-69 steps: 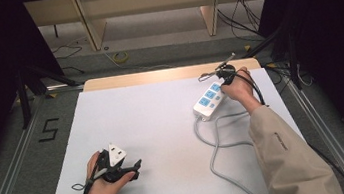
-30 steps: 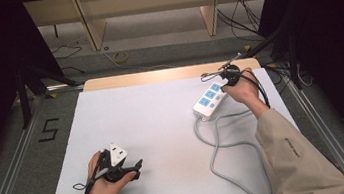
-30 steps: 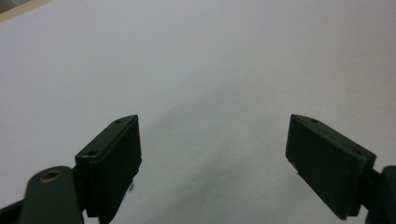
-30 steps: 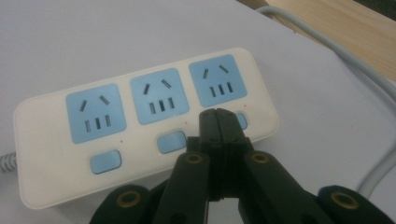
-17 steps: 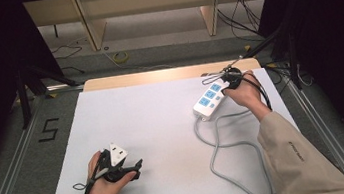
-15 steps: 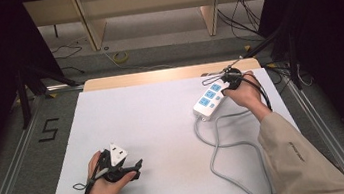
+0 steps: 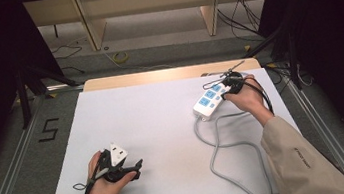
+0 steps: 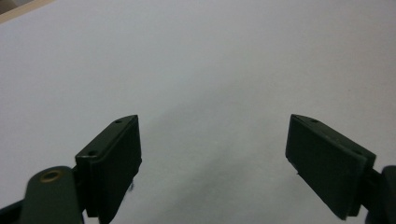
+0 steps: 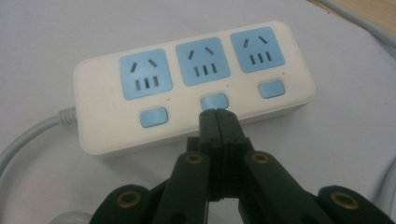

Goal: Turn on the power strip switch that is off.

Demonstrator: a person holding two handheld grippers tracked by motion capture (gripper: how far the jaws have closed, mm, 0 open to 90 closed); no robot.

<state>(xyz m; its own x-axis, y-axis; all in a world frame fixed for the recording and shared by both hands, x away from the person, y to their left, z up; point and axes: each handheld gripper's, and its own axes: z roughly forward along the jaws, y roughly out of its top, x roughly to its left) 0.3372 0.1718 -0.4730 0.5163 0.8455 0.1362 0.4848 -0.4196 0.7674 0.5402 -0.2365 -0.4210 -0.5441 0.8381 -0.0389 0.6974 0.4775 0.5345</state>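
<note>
Hovering at the power strip's (image 9: 194, 100) middle switch (image 9: 214, 101), right gripper (image 9: 218, 114) jaws pressed together; left gripper (image 8: 215, 154) jaws wide apart, holding nothing.

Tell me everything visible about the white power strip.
The power strip is a white, glossy, plastic-looking block with rounded corners, lying flat on the white table near its far right. It has three blue sockets in a row, each with a blue button below. A grey cable leaves one end and loops toward the near edge. The right gripper, jaws shut, has its tip at the middle button.
</note>
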